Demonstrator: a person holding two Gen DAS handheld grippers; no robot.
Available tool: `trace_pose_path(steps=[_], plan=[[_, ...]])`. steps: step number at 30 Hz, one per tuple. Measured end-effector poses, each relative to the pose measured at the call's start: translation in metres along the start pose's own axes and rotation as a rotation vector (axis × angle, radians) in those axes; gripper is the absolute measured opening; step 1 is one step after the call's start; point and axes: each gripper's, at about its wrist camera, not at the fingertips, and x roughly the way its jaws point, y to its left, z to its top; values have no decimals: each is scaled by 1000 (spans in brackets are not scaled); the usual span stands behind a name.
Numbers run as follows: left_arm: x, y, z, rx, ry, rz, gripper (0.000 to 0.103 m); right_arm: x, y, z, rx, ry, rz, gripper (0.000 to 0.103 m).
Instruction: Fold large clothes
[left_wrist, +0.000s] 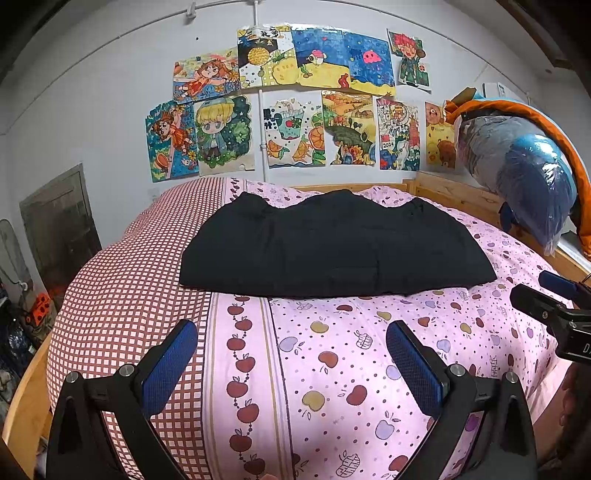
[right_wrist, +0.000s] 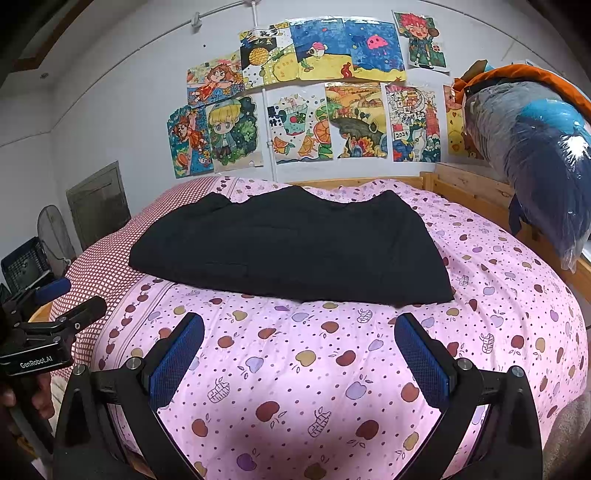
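A black garment (left_wrist: 332, 247) lies folded flat into a wide slab on the pink apple-print bedcover (left_wrist: 332, 362), across the middle of the bed. The right wrist view shows the same black garment (right_wrist: 291, 251) on the bedcover (right_wrist: 314, 369). My left gripper (left_wrist: 291, 339) hovers over the cover in front of the garment's near edge, open, nothing between its blue pads. My right gripper (right_wrist: 299, 332) is also open and empty, just short of that edge. Each gripper shows in the other's view: the right one (left_wrist: 554, 299) at the right, the left one (right_wrist: 55, 306) at the left.
A red-checked strip of cover (left_wrist: 133, 295) runs down the bed's left side. The wooden bed frame (right_wrist: 469, 184) stands at the back right with plastic-wrapped bedding (right_wrist: 535, 158) piled on it. Drawings hang on the wall (left_wrist: 288, 110). A fan and a crate (right_wrist: 26, 266) stand at the left.
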Motion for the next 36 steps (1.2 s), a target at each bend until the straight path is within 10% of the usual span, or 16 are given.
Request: trace_pose_path(steps=[36], plan=[[-2, -3, -1, 3, -1, 1, 103, -1, 2, 0, 4, 1, 2, 101]])
